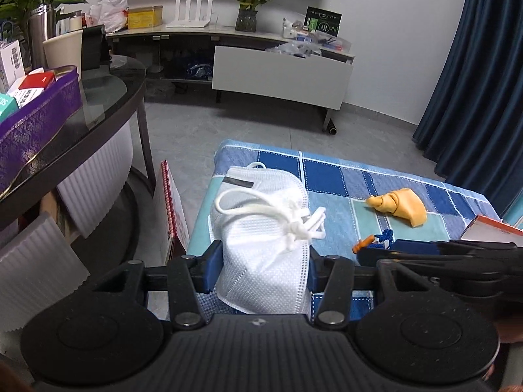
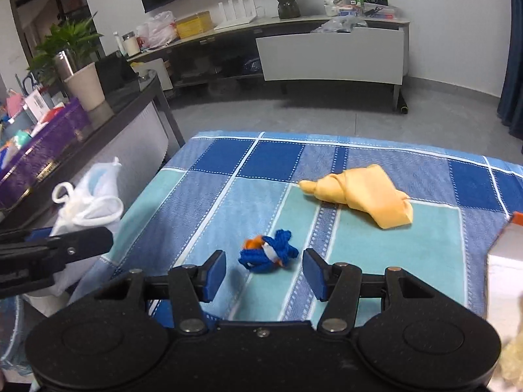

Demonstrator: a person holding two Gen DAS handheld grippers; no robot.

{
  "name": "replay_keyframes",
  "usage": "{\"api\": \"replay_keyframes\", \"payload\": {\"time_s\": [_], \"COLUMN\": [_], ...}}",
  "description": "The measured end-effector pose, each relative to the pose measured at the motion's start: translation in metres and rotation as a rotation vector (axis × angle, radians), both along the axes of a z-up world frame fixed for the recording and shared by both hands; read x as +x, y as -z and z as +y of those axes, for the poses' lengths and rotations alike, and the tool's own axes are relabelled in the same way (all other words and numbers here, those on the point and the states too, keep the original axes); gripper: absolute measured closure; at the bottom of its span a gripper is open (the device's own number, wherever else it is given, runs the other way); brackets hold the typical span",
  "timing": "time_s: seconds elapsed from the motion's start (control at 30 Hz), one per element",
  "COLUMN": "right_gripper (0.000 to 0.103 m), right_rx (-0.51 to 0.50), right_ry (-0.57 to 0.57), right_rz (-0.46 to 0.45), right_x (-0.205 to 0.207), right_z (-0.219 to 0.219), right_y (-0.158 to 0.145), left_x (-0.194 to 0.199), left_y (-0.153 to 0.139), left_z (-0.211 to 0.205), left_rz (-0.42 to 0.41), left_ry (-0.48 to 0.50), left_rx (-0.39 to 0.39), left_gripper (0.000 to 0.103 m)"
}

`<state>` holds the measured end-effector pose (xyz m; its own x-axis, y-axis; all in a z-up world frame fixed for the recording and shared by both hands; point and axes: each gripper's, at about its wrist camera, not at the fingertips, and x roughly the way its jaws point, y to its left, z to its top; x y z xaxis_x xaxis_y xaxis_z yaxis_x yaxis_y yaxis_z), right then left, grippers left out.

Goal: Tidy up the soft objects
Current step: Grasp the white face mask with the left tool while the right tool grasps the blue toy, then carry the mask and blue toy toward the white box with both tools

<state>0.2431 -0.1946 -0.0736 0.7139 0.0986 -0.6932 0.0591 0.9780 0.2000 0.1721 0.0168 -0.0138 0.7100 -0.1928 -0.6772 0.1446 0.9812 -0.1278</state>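
Left wrist view: left gripper (image 1: 264,266) fingers pinching a white face mask (image 1: 261,225), light and limp, above the checked bedspread's (image 2: 376,251) left edge. Right gripper (image 2: 264,272) fingers spread around a blue yarn bundle (image 2: 266,254); soft, squashy, probably best pinched mid-clump.

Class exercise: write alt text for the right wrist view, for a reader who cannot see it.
Open right tongs hover over a small blue and orange yarn bundle on a blue checked cloth. A knotted yellow cloth lies beyond; at left, the left tongs hold a white mask.
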Motion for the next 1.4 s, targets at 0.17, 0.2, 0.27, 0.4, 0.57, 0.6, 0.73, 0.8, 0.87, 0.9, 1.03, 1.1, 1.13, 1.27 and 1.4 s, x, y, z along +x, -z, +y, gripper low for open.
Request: {"api": "replay_keyframes", "payload": {"time_s": [0.17,0.2,0.27,0.4,0.57,0.6,0.73,0.8,0.87,0.9,1.03,1.1,1.13,1.27,1.4], "right_gripper": [0.051,0.054,0.065,0.080,0.082,0.082,0.082,0.082,0.082,0.082,0.082,0.082,0.082,0.082,0.082], "right_rx": [-0.038,-0.044,-0.043,-0.077,-0.086,-0.084,-0.092,-0.095,-0.088,-0.090,-0.107,-0.115,-0.113,-0.118,-0.109], "right_ry": [0.026,0.031,0.030,-0.007,-0.018,-0.019,-0.020,-0.014,-0.001,0.003,0.025,0.035,0.041,0.063,0.082], "right_rz": [-0.008,-0.014,-0.025,-0.033,-0.053,-0.058,-0.087,-0.102,-0.114,-0.115,-0.122,-0.123,-0.121,-0.127,-0.133], "right_x": [0.010,0.011,0.011,0.006,-0.007,-0.011,-0.031,-0.042,-0.056,-0.062,-0.092,-0.108,-0.115,-0.145,-0.172], "right_z": [0.008,0.009,0.010,0.014,0.015,0.014,0.012,0.010,0.006,0.005,0.000,-0.002,-0.004,-0.008,-0.011], "right_y": [0.007,0.007,0.009,0.009,-0.001,-0.004,-0.023,-0.034,-0.045,-0.050,-0.068,-0.075,-0.078,-0.086,-0.092], "left_x": [-0.001,-0.001,-0.001,-0.002,-0.007,-0.008,-0.017,-0.022,-0.031,-0.036,-0.055,-0.065,-0.070,-0.092,-0.110], "left_y": [0.003,0.004,0.004,0.004,0.000,0.000,-0.005,-0.009,-0.013,-0.015,-0.018,-0.021,-0.022,-0.028,-0.034], "left_z": [0.000,0.001,0.003,0.004,0.001,0.000,-0.005,-0.010,-0.014,-0.015,-0.024,-0.027,-0.029,-0.039,-0.049], "left_rz": [-0.012,-0.012,-0.012,-0.016,-0.029,-0.031,-0.038,-0.043,-0.050,-0.052,-0.050,-0.046,-0.046,-0.054,-0.063], "left_ry": [0.011,0.009,0.005,0.001,0.007,0.009,0.021,0.028,0.037,0.042,0.054,0.050,0.050,0.056,0.069], "left_rx": [0.005,0.002,0.000,-0.006,-0.003,-0.003,0.004,0.004,-0.003,-0.005,0.013,0.010,0.014,0.034,0.032], "left_gripper": [0.053,0.053,0.053,0.053,0.053,0.053,0.053,0.053,0.053,0.053,0.053,0.053,0.053,0.053,0.053]}}
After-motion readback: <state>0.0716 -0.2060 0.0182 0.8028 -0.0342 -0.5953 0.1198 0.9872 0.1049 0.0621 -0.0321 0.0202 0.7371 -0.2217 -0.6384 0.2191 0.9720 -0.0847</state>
